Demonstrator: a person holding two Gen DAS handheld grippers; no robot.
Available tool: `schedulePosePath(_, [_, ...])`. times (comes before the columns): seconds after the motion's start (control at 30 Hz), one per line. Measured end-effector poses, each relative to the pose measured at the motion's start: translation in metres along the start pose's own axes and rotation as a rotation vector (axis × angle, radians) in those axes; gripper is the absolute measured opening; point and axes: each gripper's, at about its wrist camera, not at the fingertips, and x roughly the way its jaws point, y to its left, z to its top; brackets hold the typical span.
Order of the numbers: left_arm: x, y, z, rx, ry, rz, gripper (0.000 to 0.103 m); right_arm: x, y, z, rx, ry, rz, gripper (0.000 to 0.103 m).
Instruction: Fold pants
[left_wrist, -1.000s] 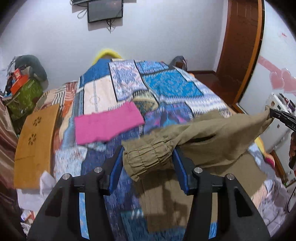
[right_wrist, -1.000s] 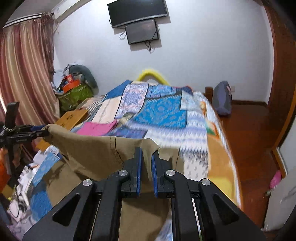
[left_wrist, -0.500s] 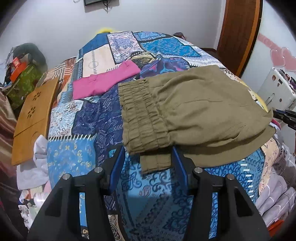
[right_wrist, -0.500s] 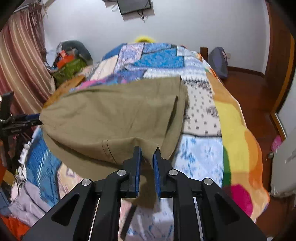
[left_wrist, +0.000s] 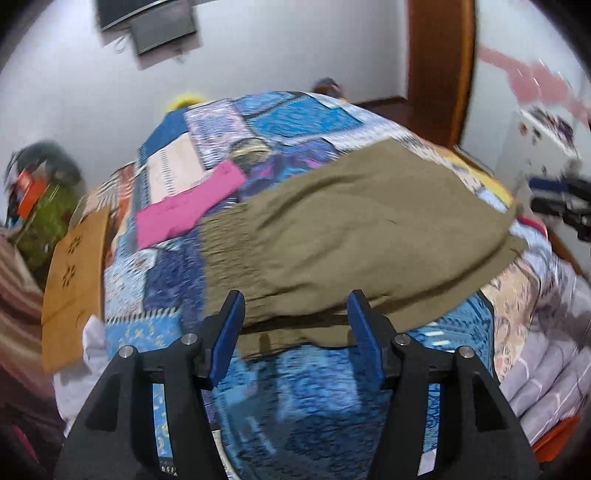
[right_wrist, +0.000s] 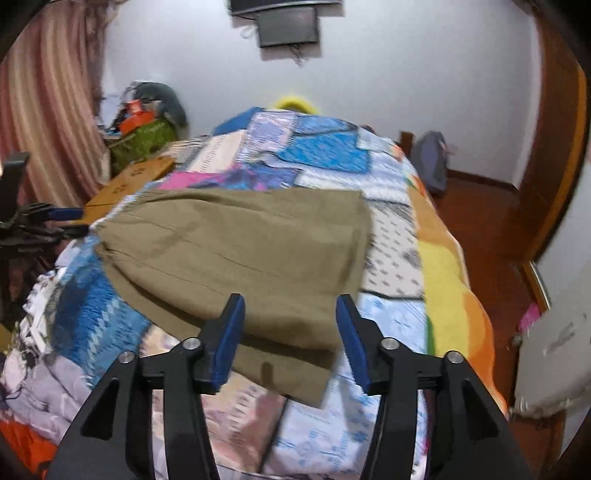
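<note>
1. Your left gripper (left_wrist: 294, 325) stands wide, its blue pads spread apart with nothing between them.
2. Just ahead of those left fingertips lie the olive pants (left_wrist: 354, 236), folded over on the patchwork bedspread (left_wrist: 295, 398); the gathered elastic band runs along the side ahead and to the left of your left gripper, and a lower layer of cloth shows under the near edge.
3. Your right gripper (right_wrist: 290, 326) is also spread wide and holds nothing.
4. From the right gripper, the pants (right_wrist: 251, 254) sit directly ahead, their near corner reaching in between the two pads' line of sight; whether cloth touches either pad cannot be told through the blur.
5. Beyond the pants and to the left of your left gripper lies a pink cloth (left_wrist: 188, 206) on the bedspread, apart from the olive fabric.
6. Further left of that gripper, a wooden board (left_wrist: 74, 280) leans at the bed's edge.
7. At the far right edge of the left view your other gripper shows as a dark shape, near the pants' far corner but not touching them.
8. Straight ahead of both grippers, high on the wall, hangs a dark screen (right_wrist: 288, 26).
</note>
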Motion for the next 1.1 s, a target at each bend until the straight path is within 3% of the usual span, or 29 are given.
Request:
schedulePosePath(0.23, [0.027, -0.040, -0.001, 0.117, 0.050, 0.001, 0.060, 0.038, 0.053, 0.004, -0.130, 0.055, 0.107, 0.053])
schedulePosePath(0.47, [0.033, -0.047, 0.009, 0.104, 0.040, -0.046, 0.060, 0.073, 0.084, -0.001, -0.231, 0.097, 0.119, 0.053])
schedulePosePath(0.63, [0.036, -0.050, 0.010, 0.106, 0.049, -0.083, 0.060, 0.084, 0.083, 0.006, -0.217, 0.087, 0.137, 0.052])
schedulePosePath(0.67, [0.038, -0.051, 0.009, 0.098, 0.057, -0.099, 0.060, 0.085, 0.081, 0.007, -0.206, 0.081, 0.146, 0.051])
schedulePosePath(0.8, [0.045, -0.053, 0.011, 0.090, 0.060, -0.095, 0.060, 0.089, 0.079, 0.012, -0.170, 0.082, 0.195, 0.017])
schedulePosePath(0.83, [0.046, -0.053, 0.013, 0.085, 0.057, -0.092, 0.059, 0.088, 0.080, 0.013, -0.164, 0.080, 0.205, 0.015])
schedulePosePath(0.87, [0.046, -0.053, 0.014, 0.082, 0.048, -0.086, 0.058, 0.087, 0.081, 0.014, -0.160, 0.075, 0.207, 0.012])
schedulePosePath(1.0, [0.036, -0.056, 0.017, 0.095, 0.015, -0.091, 0.028, 0.076, 0.082, 0.016, -0.155, 0.049, 0.221, 0.009])
schedulePosePath(1.1, [0.025, -0.058, 0.018, 0.099, -0.013, -0.092, 0.023, 0.066, 0.084, 0.015, -0.167, 0.038, 0.223, 0.008])
